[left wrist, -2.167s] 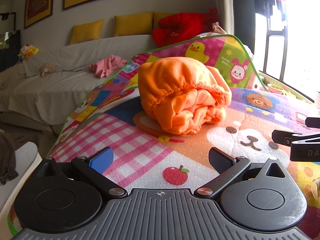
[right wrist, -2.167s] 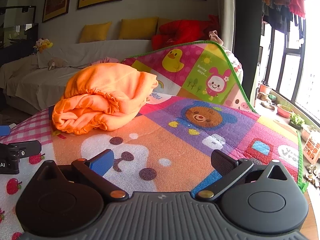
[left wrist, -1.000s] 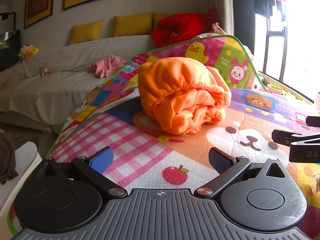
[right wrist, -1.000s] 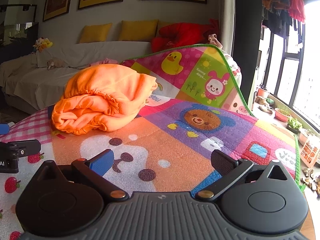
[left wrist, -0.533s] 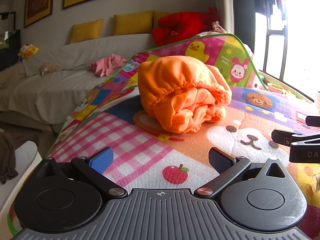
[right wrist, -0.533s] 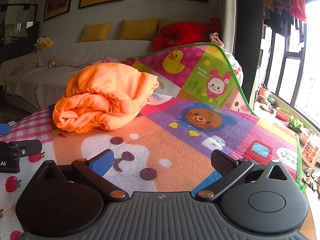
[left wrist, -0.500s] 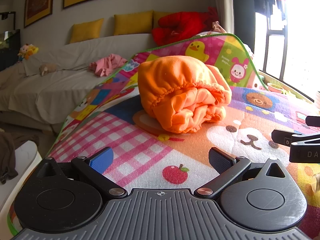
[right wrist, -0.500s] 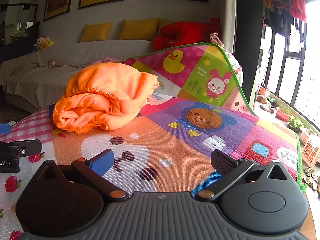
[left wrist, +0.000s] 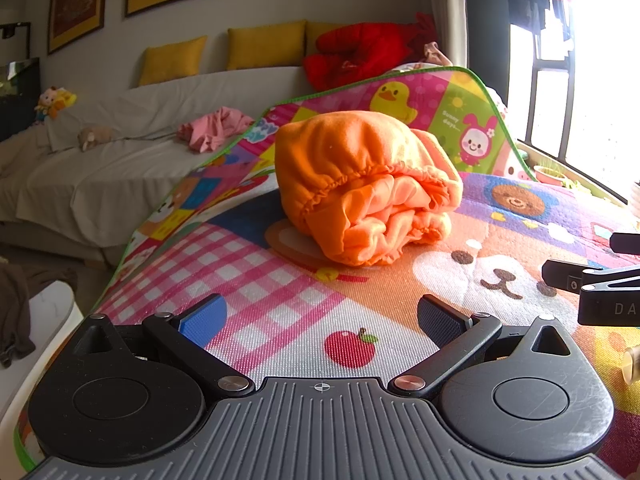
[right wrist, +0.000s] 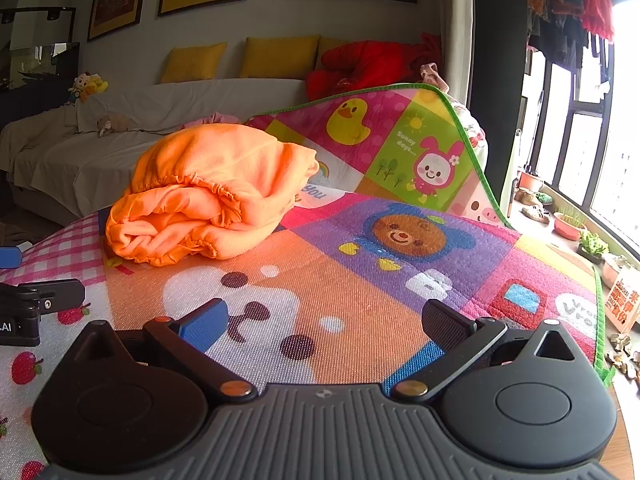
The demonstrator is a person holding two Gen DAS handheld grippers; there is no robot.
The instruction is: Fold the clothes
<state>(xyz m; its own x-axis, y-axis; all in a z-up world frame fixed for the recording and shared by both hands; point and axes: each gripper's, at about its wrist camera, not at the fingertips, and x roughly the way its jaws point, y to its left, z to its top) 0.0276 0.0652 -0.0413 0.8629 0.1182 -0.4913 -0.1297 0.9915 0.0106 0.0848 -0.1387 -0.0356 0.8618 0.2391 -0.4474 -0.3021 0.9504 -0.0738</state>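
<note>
An orange garment (left wrist: 360, 188) lies bundled and folded over on the colourful play mat (left wrist: 256, 280); it also shows in the right wrist view (right wrist: 208, 196), left of centre. My left gripper (left wrist: 320, 316) is open and empty, low over the mat, short of the garment. My right gripper (right wrist: 326, 320) is open and empty, to the right of the garment and apart from it. The right gripper's body shows at the right edge of the left wrist view (left wrist: 600, 284).
The mat's far edge (right wrist: 400, 128) curls up behind the garment. A grey sofa (left wrist: 120, 152) with yellow cushions, a pink cloth (left wrist: 216, 128) and a red heap (left wrist: 360, 52) stands behind. Potted plants (right wrist: 572, 220) line the window sill on the right.
Almost nothing has changed. Both grippers stay open and nearly still; the views shift only slightly. The garment has not moved.
</note>
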